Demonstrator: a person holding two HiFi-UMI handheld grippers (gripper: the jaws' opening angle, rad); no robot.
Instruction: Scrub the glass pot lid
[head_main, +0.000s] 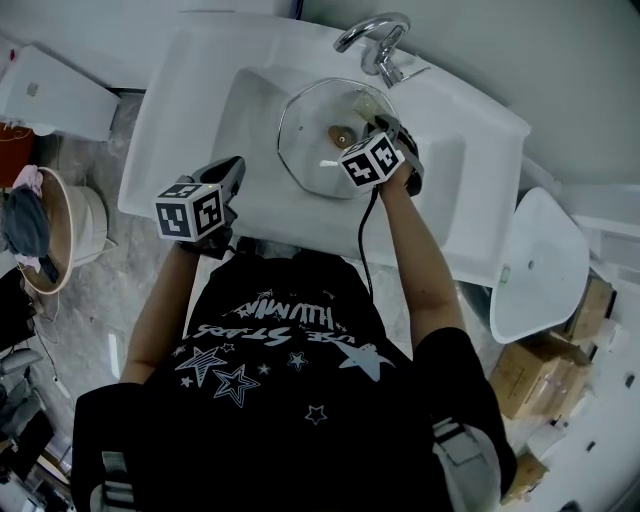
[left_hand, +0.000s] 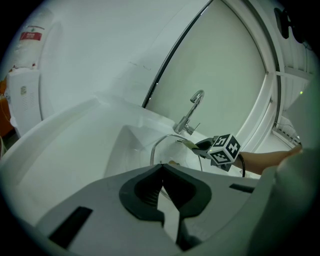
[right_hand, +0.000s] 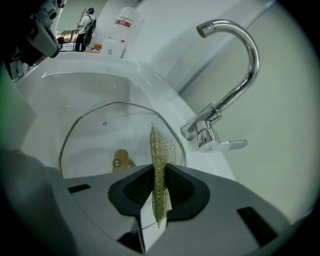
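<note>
At the left, your left gripper (head_main: 232, 172) hangs over the front left part of the white sink (head_main: 190, 90), beside the basin, and it does not touch the lid. In the left gripper view its fingers (left_hand: 150, 187) are closed, the tips meet, and there is nothing between them. This gripper points across the basin toward the faucet (left_hand: 192, 112).

In the middle, the glass pot lid (head_main: 305, 150) lies inside the basin of the sink, under the faucet and a little to the front of it. It is round and clear, with a metal rim, and the white basin shows through the glass. Its brown knob (head_main: 342, 135) sits at the centre.

To the right, your right gripper (head_main: 395, 130) is over the right edge of the lid. In the right gripper view its fingers (right_hand: 182, 187) are pressed from both sides on a yellow-green mesh scrubbing cloth (right_hand: 161, 150), which stands on edge between them and reaches forward past the tips. The far end of the cloth is above the right rim of the lid (right_hand: 100, 135), near the knob (right_hand: 120, 160); I cannot tell if it presses on the glass.

At the far right of this view the chrome faucet (right_hand: 235, 75) curves over the basin, and its lever points to the right.
</note>
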